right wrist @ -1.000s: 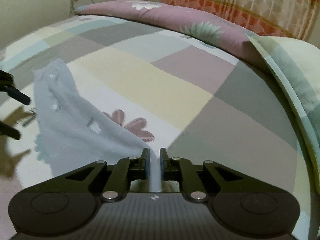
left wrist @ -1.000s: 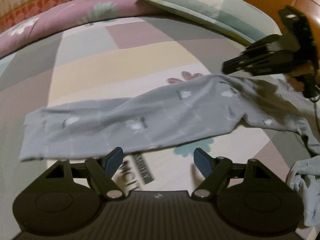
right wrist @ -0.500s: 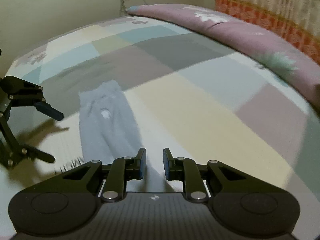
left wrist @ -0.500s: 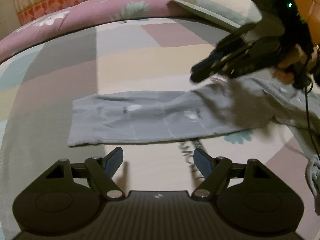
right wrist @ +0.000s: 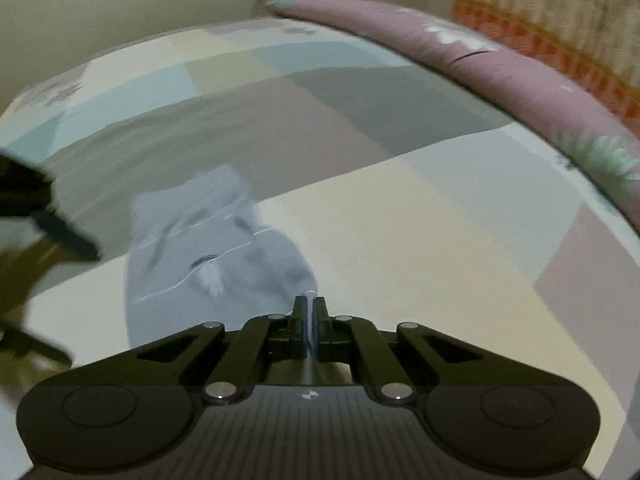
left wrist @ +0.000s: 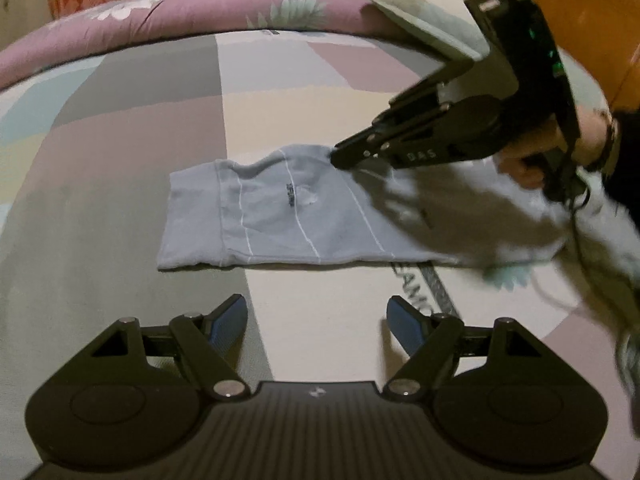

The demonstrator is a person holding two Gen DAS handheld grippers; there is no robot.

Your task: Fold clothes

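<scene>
A grey garment (left wrist: pixel 280 216) with thin white lines lies across the patchwork bed, its left end flat and squared. My right gripper (left wrist: pixel 340 156), held by a hand (left wrist: pixel 560 148), is shut on the garment's far edge and holds that fabric a little above the layer below. In the right wrist view the cloth (right wrist: pixel 200 248) runs forward from the closed right gripper (right wrist: pixel 309 312). My left gripper (left wrist: pixel 318 316) hovers open just short of the garment's near edge, with nothing between its blue fingertips (left wrist: pixel 236 312). One of its fingers (right wrist: pixel 68 236) shows blurred at the left of the right wrist view.
The bed sheet (left wrist: pixel 140 160) has pastel and grey squares. A purple rolled quilt (left wrist: pixel 180 12) lines the far edge, with a pillow (left wrist: pixel 420 20) beside it and an orange wooden headboard (left wrist: pixel 580 8) behind. More grey fabric (left wrist: pixel 628 344) hangs at the right edge. A wall (right wrist: pixel 120 8) stands beyond the bed.
My right gripper has travelled left along the garment with its edge, and the visible grey strip is now much shorter. The left gripper stayed open and drew closer to the garment's left end.
</scene>
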